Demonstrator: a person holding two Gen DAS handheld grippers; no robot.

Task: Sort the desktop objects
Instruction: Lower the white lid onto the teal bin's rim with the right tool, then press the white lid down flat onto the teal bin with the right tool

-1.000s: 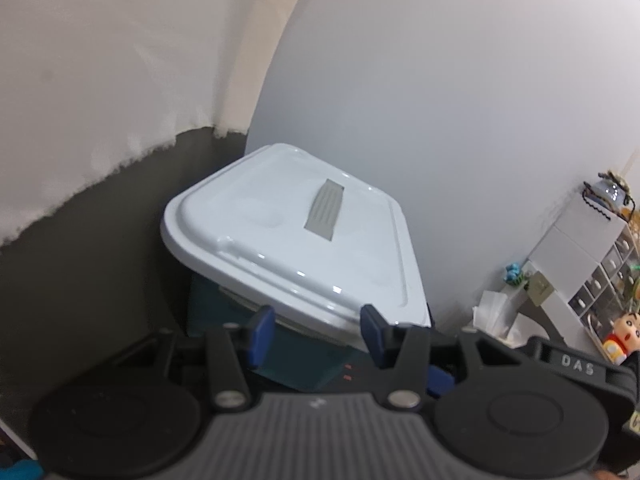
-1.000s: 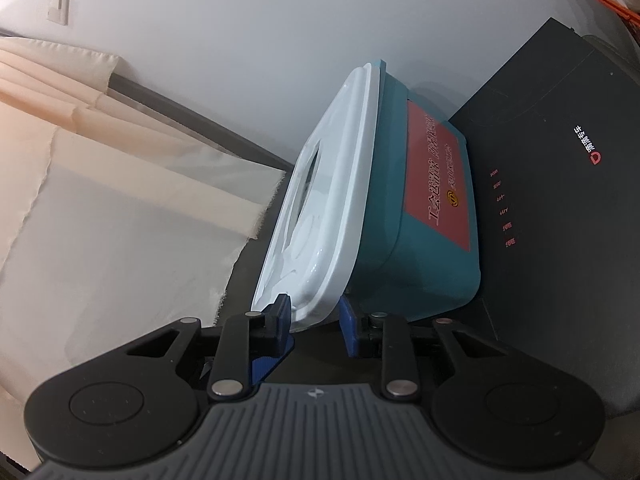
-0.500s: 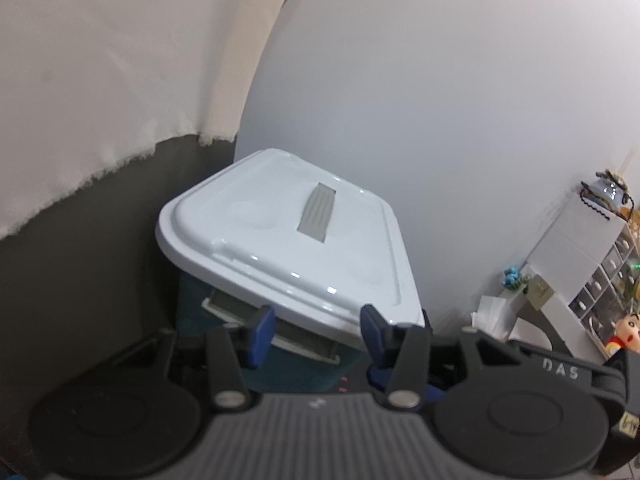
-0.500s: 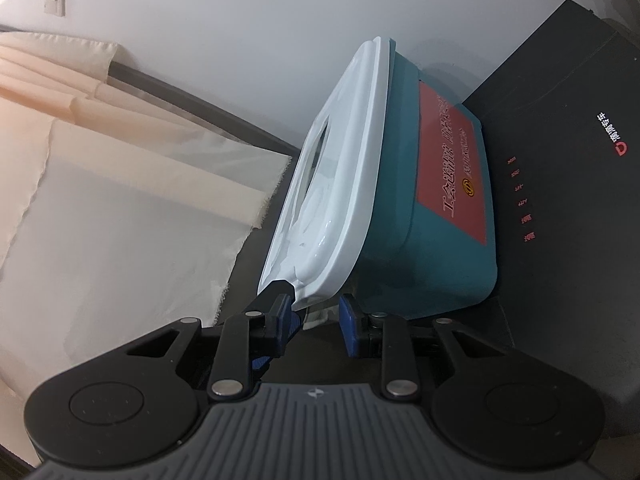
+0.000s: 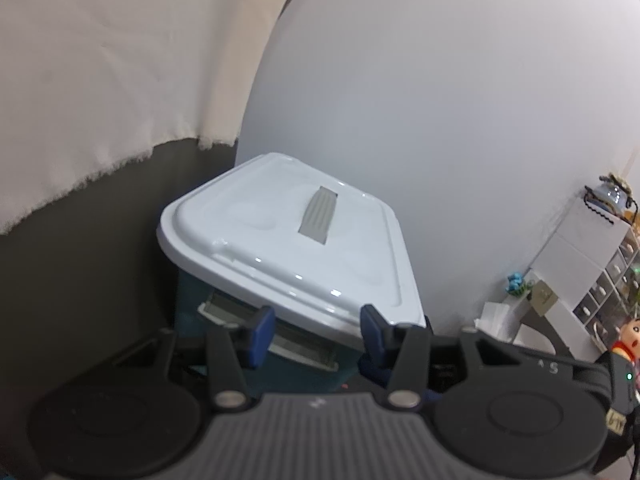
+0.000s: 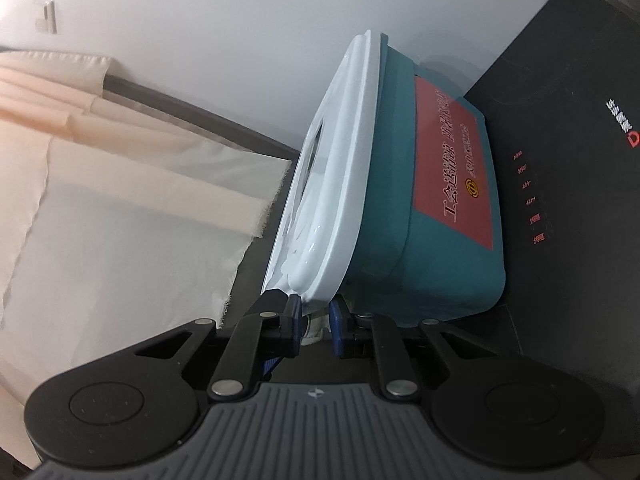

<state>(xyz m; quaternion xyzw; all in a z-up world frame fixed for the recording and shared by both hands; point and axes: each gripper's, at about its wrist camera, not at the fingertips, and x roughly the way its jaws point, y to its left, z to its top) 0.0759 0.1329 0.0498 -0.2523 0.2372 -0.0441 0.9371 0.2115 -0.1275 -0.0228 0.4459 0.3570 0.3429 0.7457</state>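
A teal storage box (image 6: 448, 208) with a red label carries a white lid (image 5: 288, 240) with a grey handle strip (image 5: 318, 220). In the right wrist view the lid (image 6: 336, 168) appears edge-on. My right gripper (image 6: 314, 314) is shut on the lid's near edge tab. My left gripper (image 5: 316, 326) is open, its blue-padded fingers (image 5: 260, 330) astride the lid's near rim, just in front of the box's end wall and its grey latch recess. The box's inside is hidden.
The box rests on a black mat (image 6: 568, 152) with red print, close to a white wall (image 5: 440, 100). A cream curtain (image 5: 100, 80) hangs at the left. At the far right stand a white drawer unit (image 5: 592, 248), a cartoon figurine (image 5: 630, 340) and tissues (image 5: 496, 316).
The lid edge and box have drawn away from the left gripper and sit higher in its view. The right gripper has stayed clamped on the lid's edge while its view tilted.
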